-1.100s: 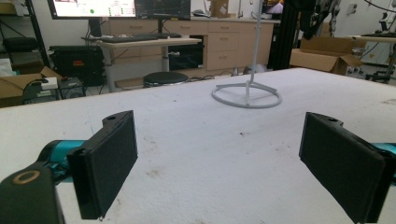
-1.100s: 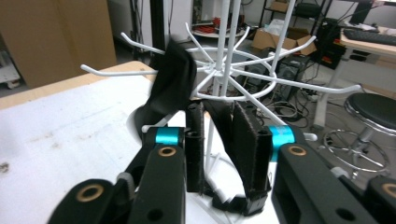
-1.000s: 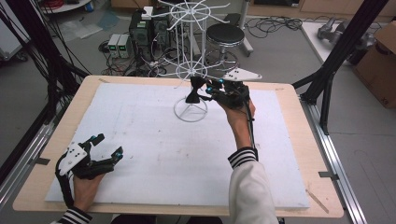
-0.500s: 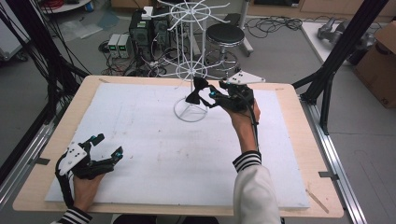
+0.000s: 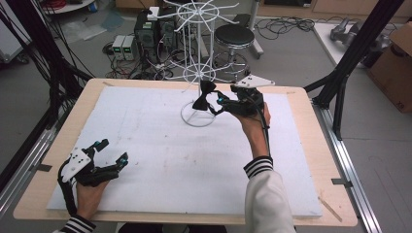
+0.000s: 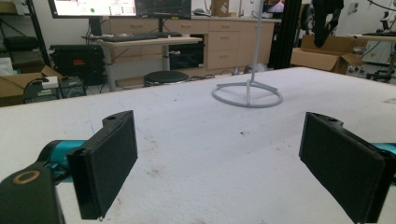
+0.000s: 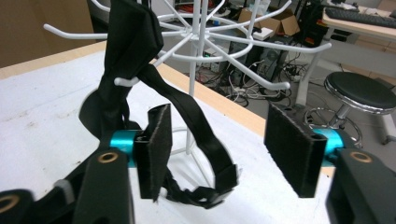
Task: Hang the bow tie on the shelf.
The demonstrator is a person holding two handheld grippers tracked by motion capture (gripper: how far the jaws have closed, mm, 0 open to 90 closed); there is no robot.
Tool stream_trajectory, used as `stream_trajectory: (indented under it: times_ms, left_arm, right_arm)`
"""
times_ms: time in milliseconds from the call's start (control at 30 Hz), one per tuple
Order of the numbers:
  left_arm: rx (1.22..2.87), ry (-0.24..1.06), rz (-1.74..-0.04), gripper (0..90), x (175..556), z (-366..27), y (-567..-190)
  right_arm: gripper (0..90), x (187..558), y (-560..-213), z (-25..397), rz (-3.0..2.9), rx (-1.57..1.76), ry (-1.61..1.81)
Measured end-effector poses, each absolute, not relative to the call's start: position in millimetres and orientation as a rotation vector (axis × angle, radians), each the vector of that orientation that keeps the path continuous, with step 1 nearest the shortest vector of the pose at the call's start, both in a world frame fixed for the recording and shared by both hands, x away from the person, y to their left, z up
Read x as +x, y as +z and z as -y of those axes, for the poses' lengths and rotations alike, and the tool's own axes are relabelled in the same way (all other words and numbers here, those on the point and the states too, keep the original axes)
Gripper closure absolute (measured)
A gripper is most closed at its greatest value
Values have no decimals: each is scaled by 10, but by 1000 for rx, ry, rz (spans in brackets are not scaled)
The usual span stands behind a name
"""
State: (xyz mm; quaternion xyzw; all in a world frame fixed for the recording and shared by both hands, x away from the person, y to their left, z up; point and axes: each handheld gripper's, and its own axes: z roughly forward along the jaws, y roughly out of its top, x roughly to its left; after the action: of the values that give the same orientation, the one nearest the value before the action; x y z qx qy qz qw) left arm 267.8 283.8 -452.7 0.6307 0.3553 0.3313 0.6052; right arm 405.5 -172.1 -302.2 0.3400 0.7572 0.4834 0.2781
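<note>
A white foam board (image 5: 160,160) was laid over a wooden table (image 5: 311,141), and a white wire display rack (image 5: 198,73) was stood on its ring base at the upper centre of the high view. A black bow tie (image 5: 204,95) was hung from one of the rack's lower wire hooks, just above the ring base. In the right gripper view the bow tie (image 7: 128,60) was seen at the upper left of the frame, draped over a white hook, with its black neck strap (image 7: 205,154) looped down and across between the jaws.

The right gripper (image 5: 221,103) was held just right of the bow tie in the high view, with its jaws spread apart and nothing clamped between them; whether the left pad was touched by the strap could not be told. The left gripper (image 5: 111,153) was rested low at the lower left of the high view, on the board, with its jaws wide apart and empty. In the left gripper view the rack's ring base (image 6: 247,94) was seen well beyond the jaws.
</note>
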Motion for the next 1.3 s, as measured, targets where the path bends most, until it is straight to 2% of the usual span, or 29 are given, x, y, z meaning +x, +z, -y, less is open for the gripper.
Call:
stream_trajectory:
  times_ms: [133, 267, 433, 767, 967, 1167, 1300]
  left_arm:
    - [1454, 763, -824, 117, 2680, -2836, -4527]
    - [1458, 764, -821, 117, 2677, -2836, -4527]
    - [1459, 766, -816, 117, 2675, -2834, -4528]
    - [1458, 769, -813, 117, 2672, -2836, -4528]
    - [1457, 769, -812, 117, 2672, -2835, -4529]
    - [1458, 769, -811, 117, 2668, -2831, -4529]
    - [1461, 773, -808, 117, 2668, -2829, -4529]
  right_arm:
    - [346, 4008, -3031, 1761, -2040, 917, 1300]
    - [251, 3911, -3040, 1827, -2029, 917, 1303]
    - [180, 3631, -3068, 1993, -1948, 933, 1342]
    - [162, 2990, -3402, 2364, -1762, 964, 1437]
    - [144, 2613, -3839, 2556, -1596, 974, 1512]
    - [133, 2501, -4243, 2618, -1523, 1028, 1506]
    - [125, 2499, -4344, 2608, -1511, 1037, 1512]
